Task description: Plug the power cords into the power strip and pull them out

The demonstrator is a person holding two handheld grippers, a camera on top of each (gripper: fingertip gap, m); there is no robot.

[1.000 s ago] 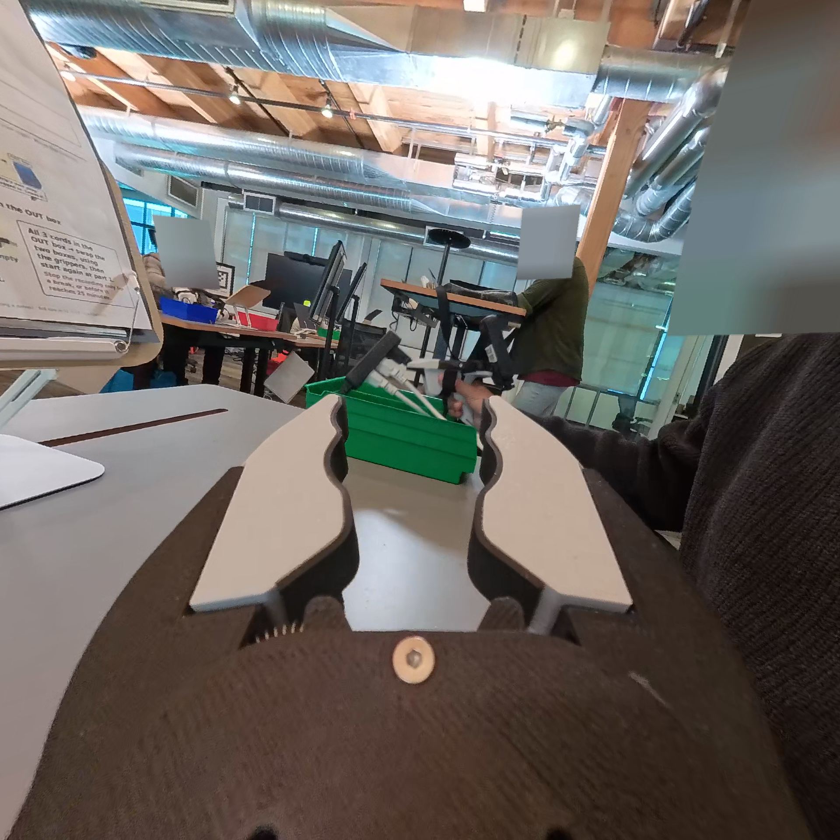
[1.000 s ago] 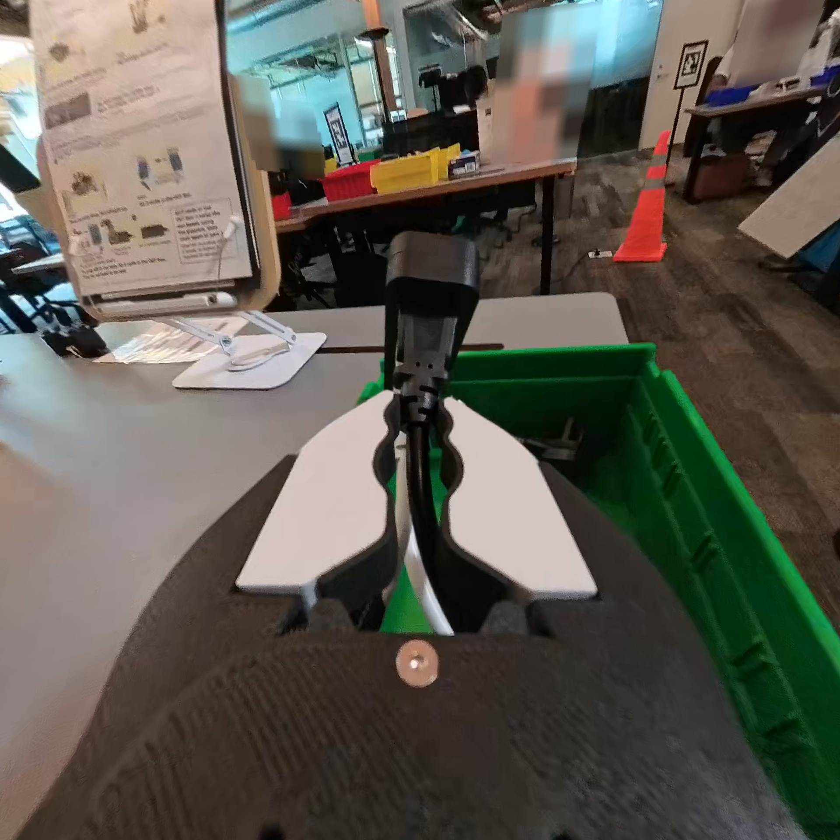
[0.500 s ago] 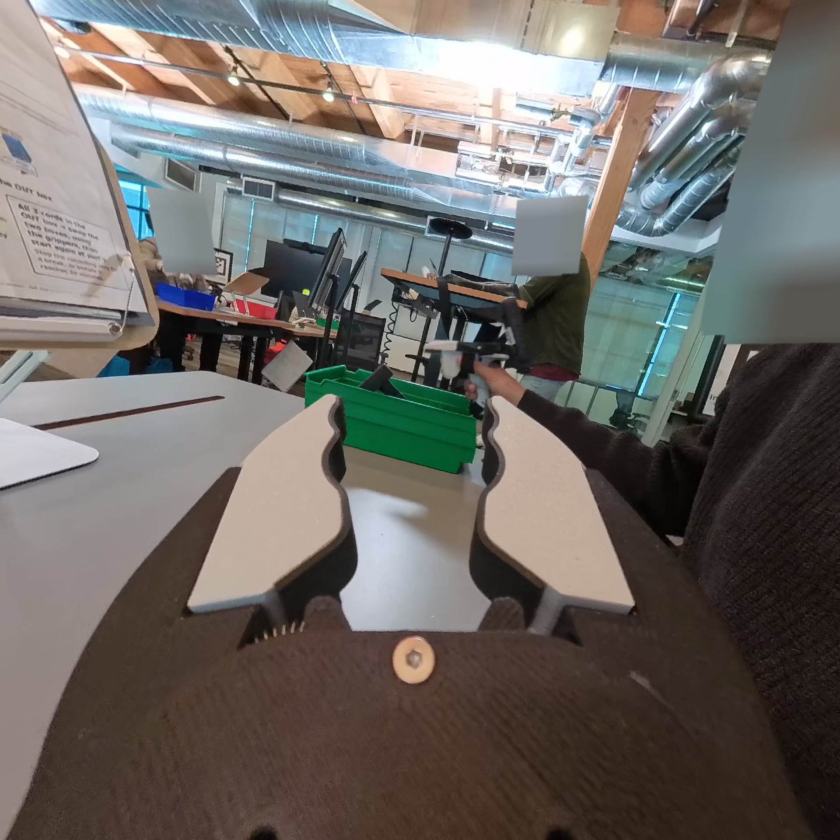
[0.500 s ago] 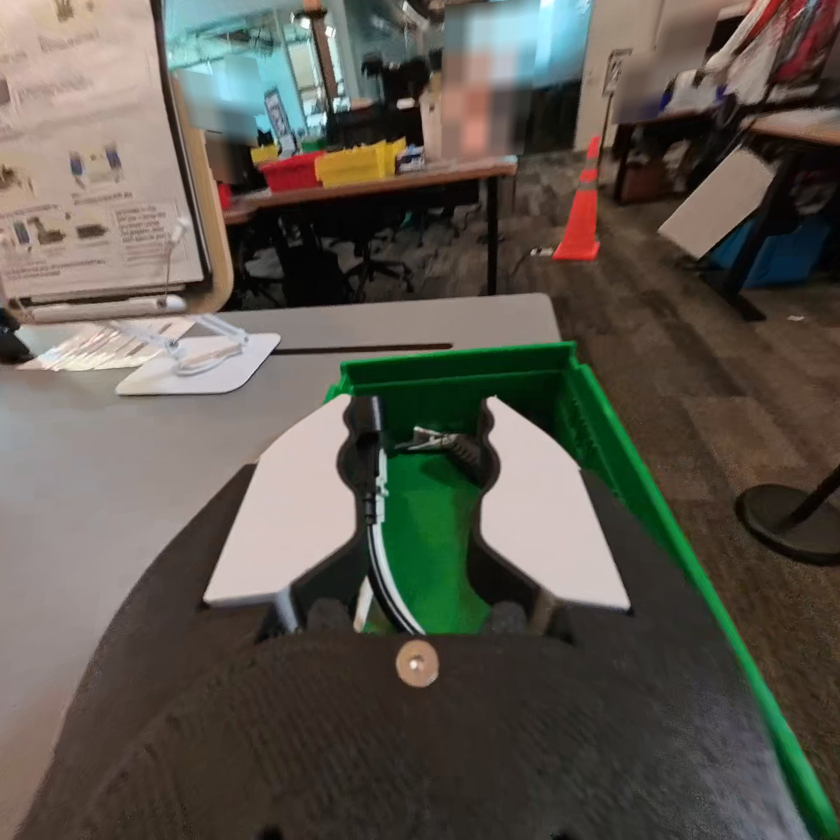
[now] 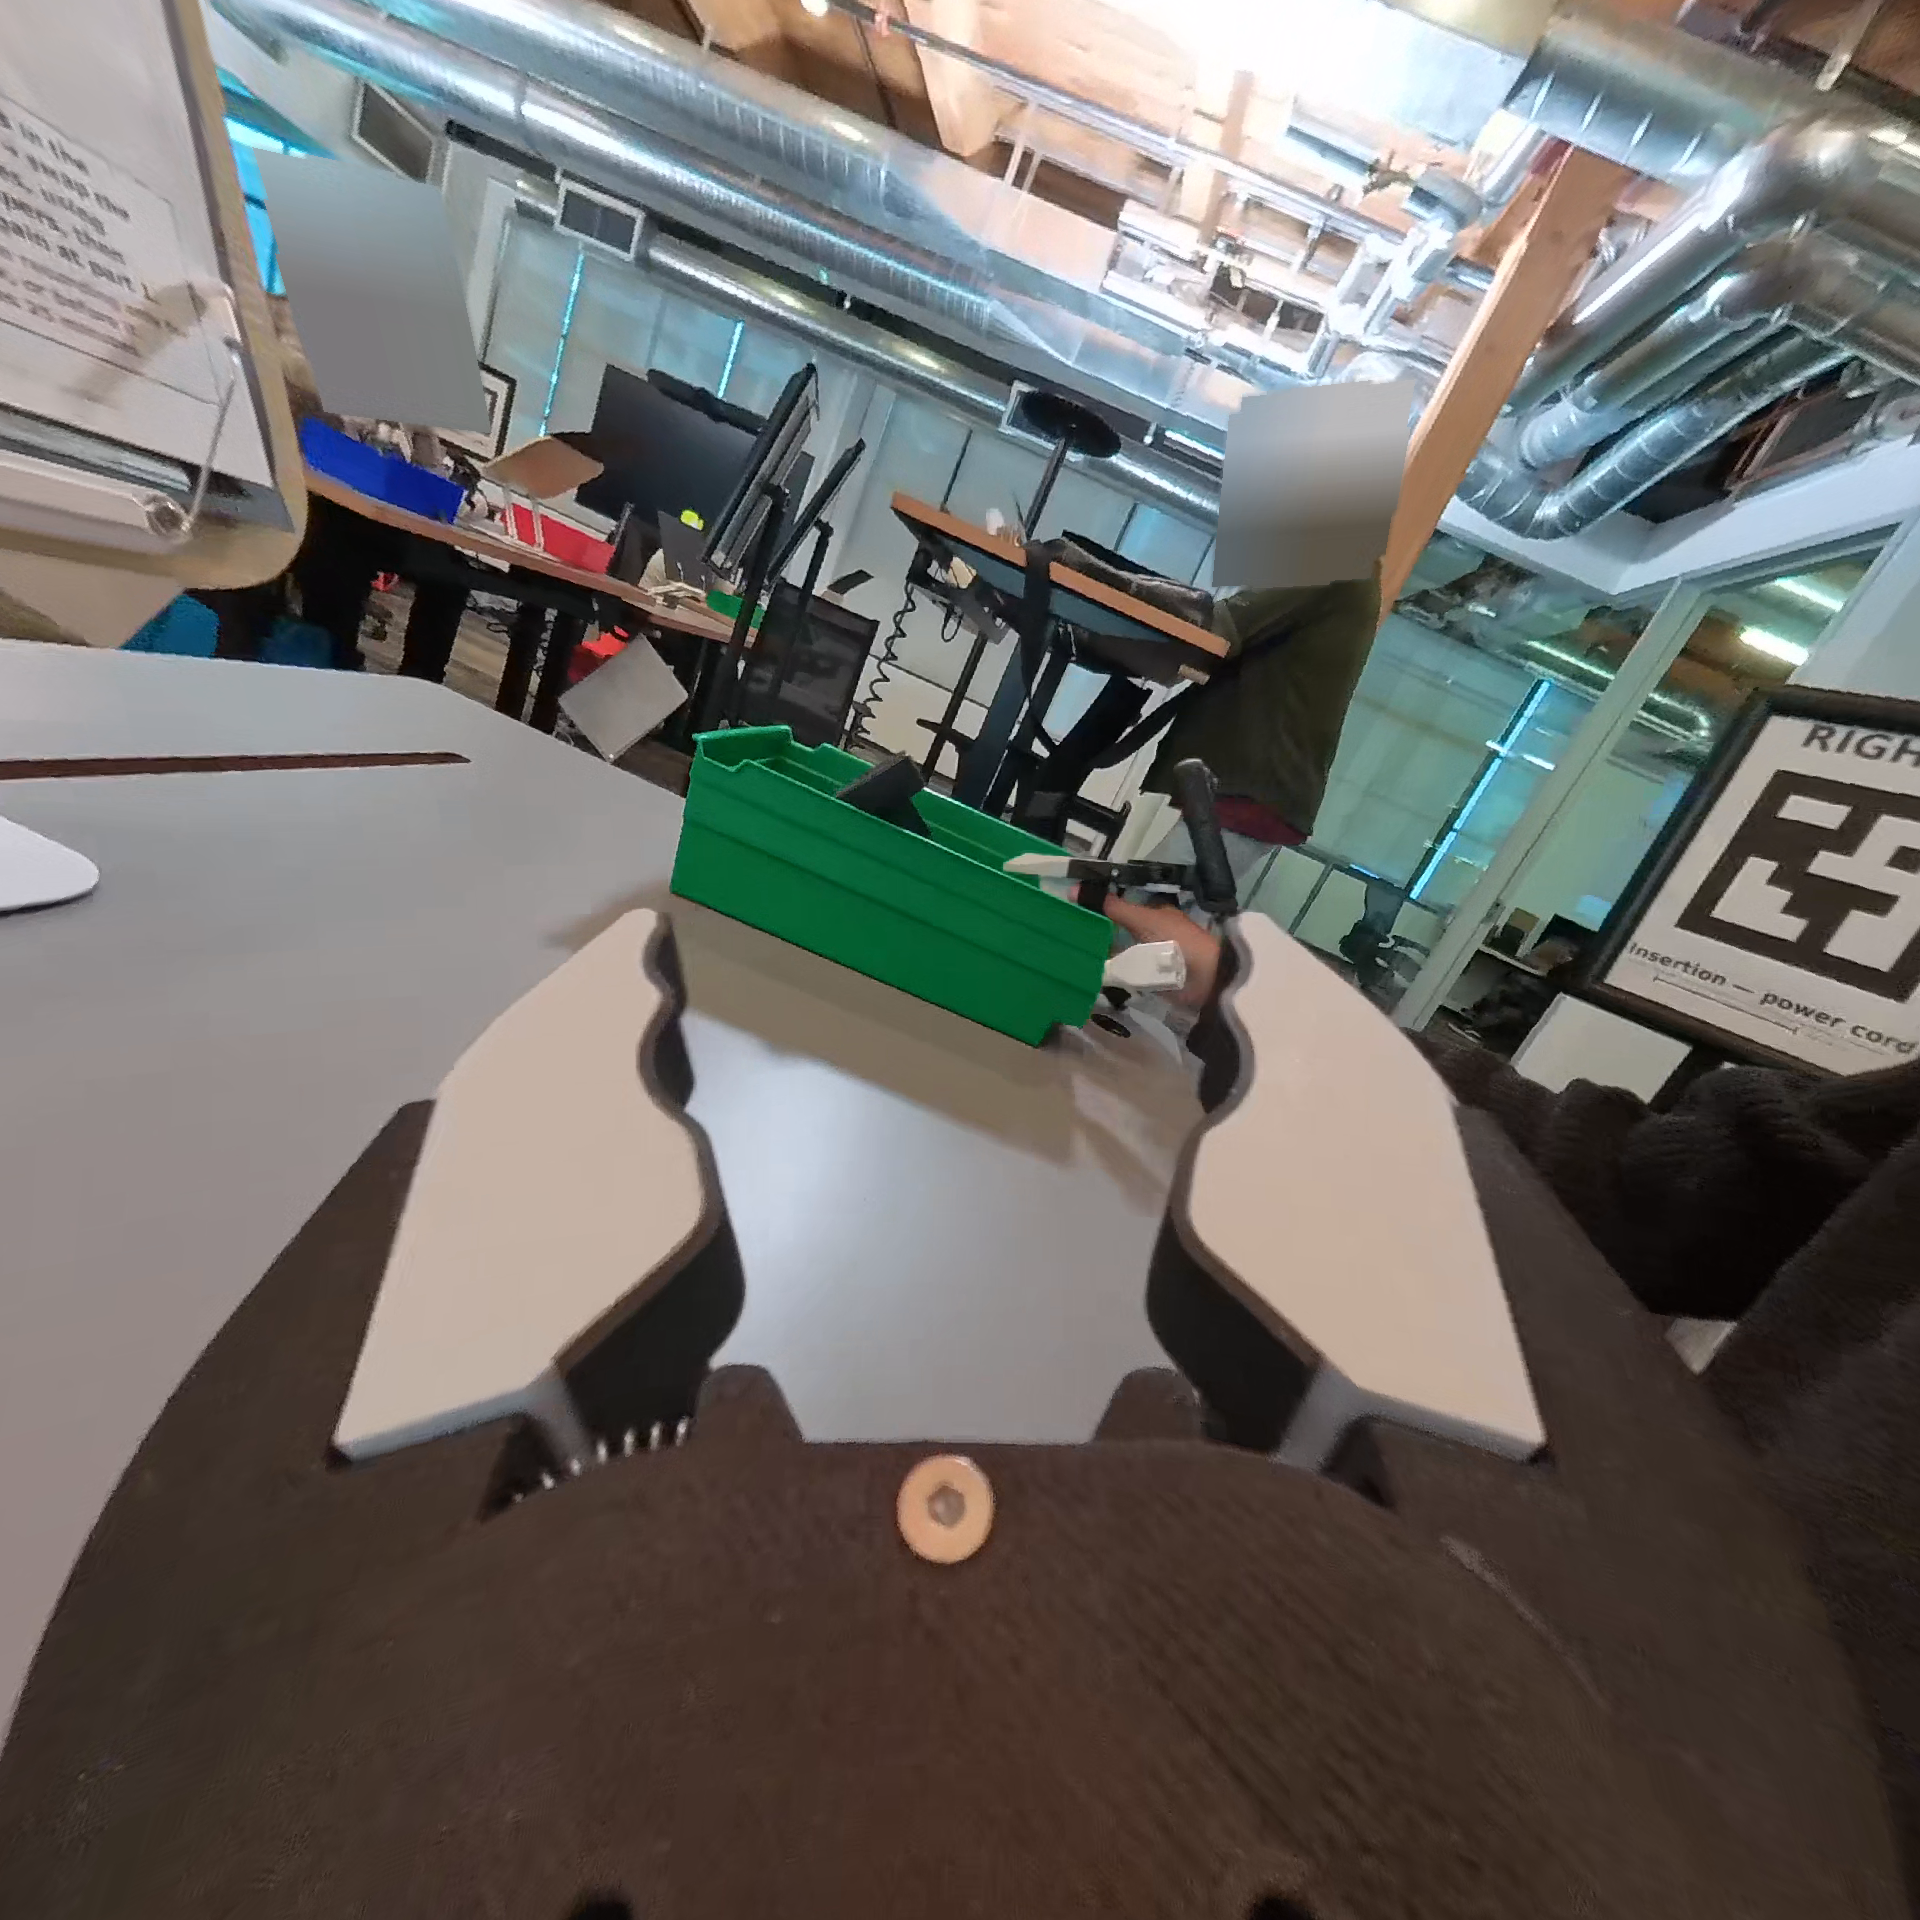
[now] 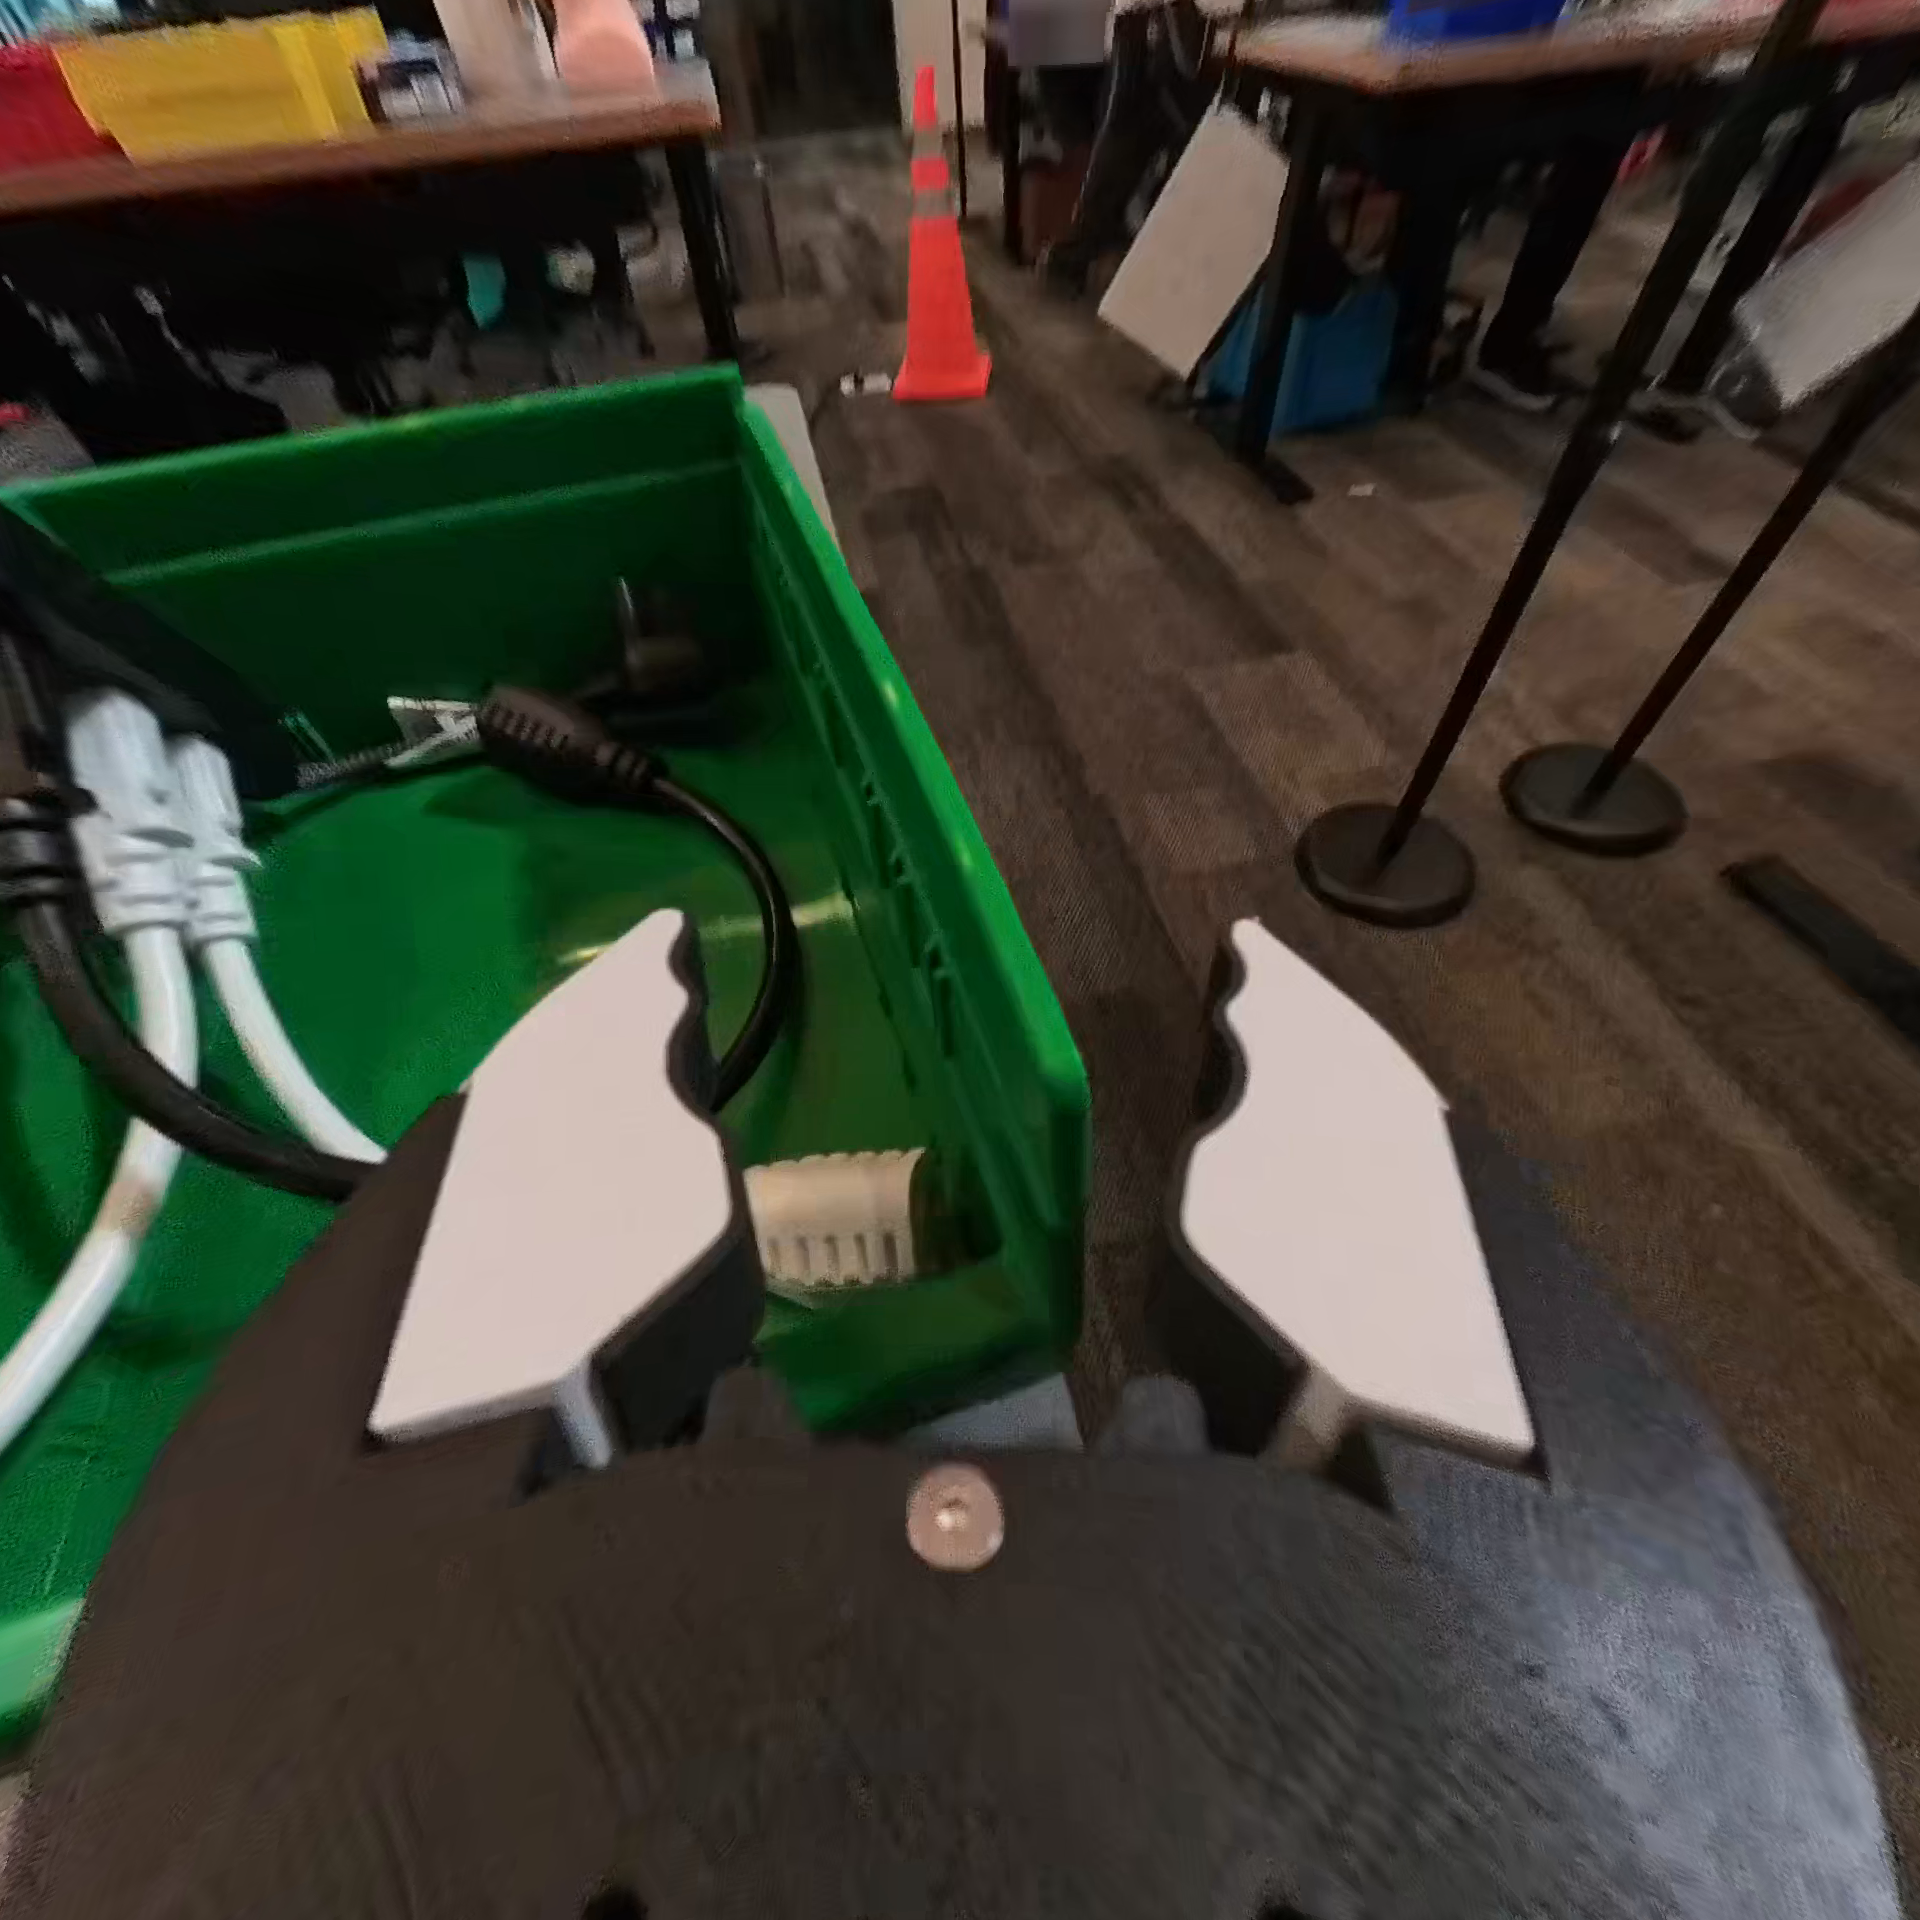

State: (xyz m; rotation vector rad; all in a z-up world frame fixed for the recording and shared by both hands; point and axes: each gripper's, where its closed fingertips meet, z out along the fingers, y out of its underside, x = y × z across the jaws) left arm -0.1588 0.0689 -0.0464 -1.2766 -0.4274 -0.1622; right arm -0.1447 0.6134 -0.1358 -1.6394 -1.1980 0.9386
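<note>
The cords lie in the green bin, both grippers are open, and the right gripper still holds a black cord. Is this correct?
Not entirely. The right wrist view shows the right gripper open and empty; the black cord lies in the green bin. The rest is right; the left gripper is open.

Left claw (image 5: pixel 948 977) spread wide, nothing between its fingers, held low and roughly level, tilted slightly to one side. Right claw (image 6: pixel 954 971) also spread wide and empty, pitched downward. Right claw visible far ahead of the left claw, in the person's hand (image 5: pixel 1164 940); dark knit sleeve (image 5: pixel 1704 1174) right of the left claw.
</note>
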